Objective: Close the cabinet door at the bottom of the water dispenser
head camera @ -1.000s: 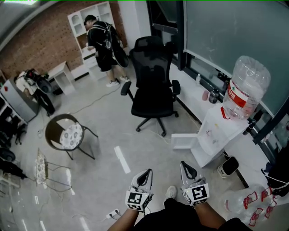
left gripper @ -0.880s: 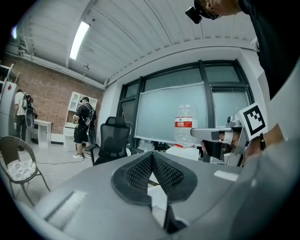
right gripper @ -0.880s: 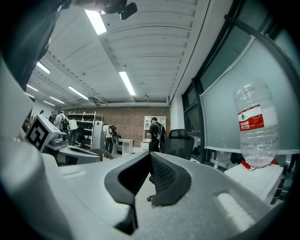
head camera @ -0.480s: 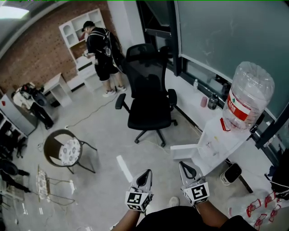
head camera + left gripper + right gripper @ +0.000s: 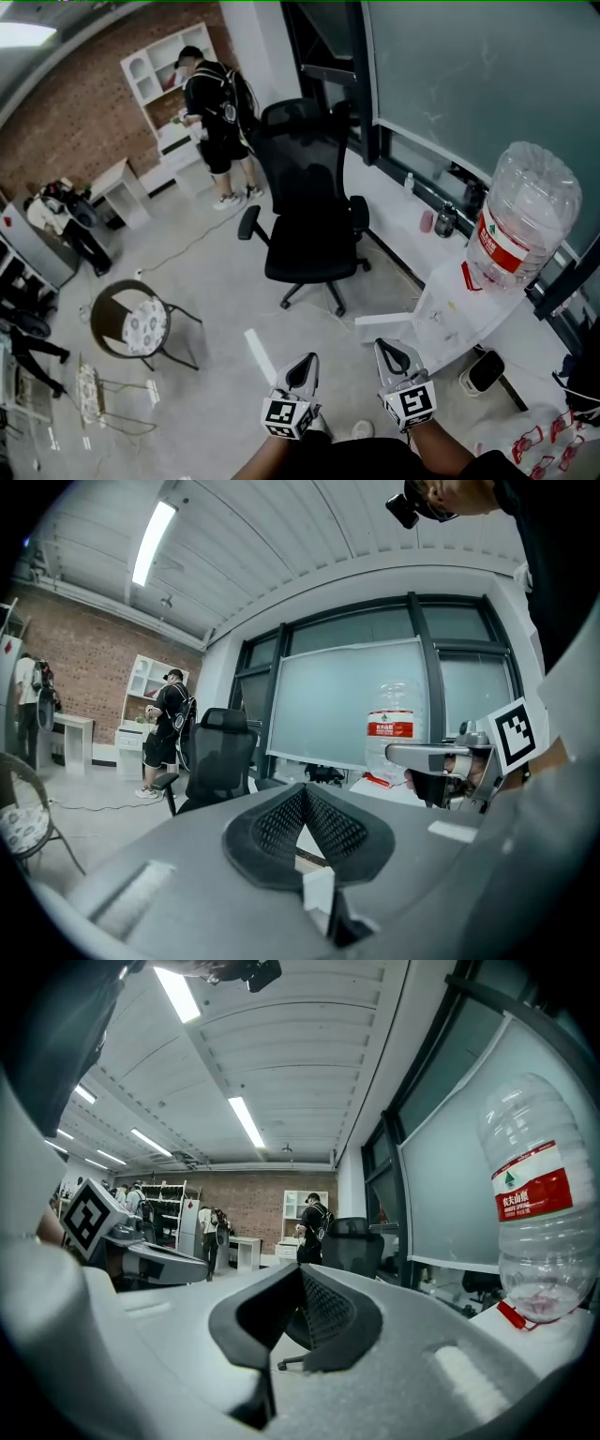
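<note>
The white water dispenser (image 5: 457,314) stands at the right of the head view with a large clear bottle (image 5: 521,223) on top. Its bottom cabinet door (image 5: 382,322) sticks out open to the left, just beyond my right gripper (image 5: 395,353). My left gripper (image 5: 302,367) hangs beside it over the floor. Both are shut with nothing between them, and neither touches the door. In the left gripper view the left gripper (image 5: 305,790) points past the bottle (image 5: 390,735). In the right gripper view the right gripper (image 5: 300,1268) has the bottle (image 5: 532,1202) at its right.
A black office chair (image 5: 309,208) stands ahead on the floor. A person (image 5: 214,105) stands at a white shelf far back. A round chair (image 5: 141,324) and a wire chair (image 5: 94,394) are at the left. A small bin (image 5: 486,369) sits right of the dispenser.
The whole view has moved forward: the dispenser, its open door and the office chair now lie closer to both grippers. Both grippers stay shut, side by side.
</note>
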### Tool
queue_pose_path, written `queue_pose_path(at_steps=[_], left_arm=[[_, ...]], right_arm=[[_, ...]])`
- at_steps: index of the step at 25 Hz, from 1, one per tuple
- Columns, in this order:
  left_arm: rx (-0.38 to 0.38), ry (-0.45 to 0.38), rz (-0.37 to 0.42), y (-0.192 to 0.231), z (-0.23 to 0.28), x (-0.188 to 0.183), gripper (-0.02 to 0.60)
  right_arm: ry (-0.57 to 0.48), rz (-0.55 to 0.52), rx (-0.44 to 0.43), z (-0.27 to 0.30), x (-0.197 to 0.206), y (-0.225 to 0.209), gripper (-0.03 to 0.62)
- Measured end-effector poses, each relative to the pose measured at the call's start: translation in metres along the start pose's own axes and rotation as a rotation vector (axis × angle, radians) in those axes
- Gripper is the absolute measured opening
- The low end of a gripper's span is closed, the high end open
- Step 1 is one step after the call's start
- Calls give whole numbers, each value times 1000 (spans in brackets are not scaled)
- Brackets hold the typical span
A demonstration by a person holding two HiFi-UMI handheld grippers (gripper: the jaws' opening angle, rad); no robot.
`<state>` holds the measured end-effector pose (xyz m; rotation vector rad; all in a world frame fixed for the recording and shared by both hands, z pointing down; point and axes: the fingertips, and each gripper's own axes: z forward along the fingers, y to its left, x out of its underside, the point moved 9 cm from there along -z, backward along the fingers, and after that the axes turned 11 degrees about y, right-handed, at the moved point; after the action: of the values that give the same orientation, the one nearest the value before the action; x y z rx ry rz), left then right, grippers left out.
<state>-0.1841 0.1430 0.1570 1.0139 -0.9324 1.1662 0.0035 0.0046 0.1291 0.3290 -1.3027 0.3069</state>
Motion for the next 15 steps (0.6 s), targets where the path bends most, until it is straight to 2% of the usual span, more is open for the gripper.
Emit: queue_pose_path(at_steps=[6, 15], left_arm=[[57, 35, 28, 21, 24, -5, 18], [241, 54, 81, 58, 71, -22, 18]], right_arm=[[5, 27, 73, 16, -3, -3, 3], [24, 64, 249, 45, -6, 10, 3]])
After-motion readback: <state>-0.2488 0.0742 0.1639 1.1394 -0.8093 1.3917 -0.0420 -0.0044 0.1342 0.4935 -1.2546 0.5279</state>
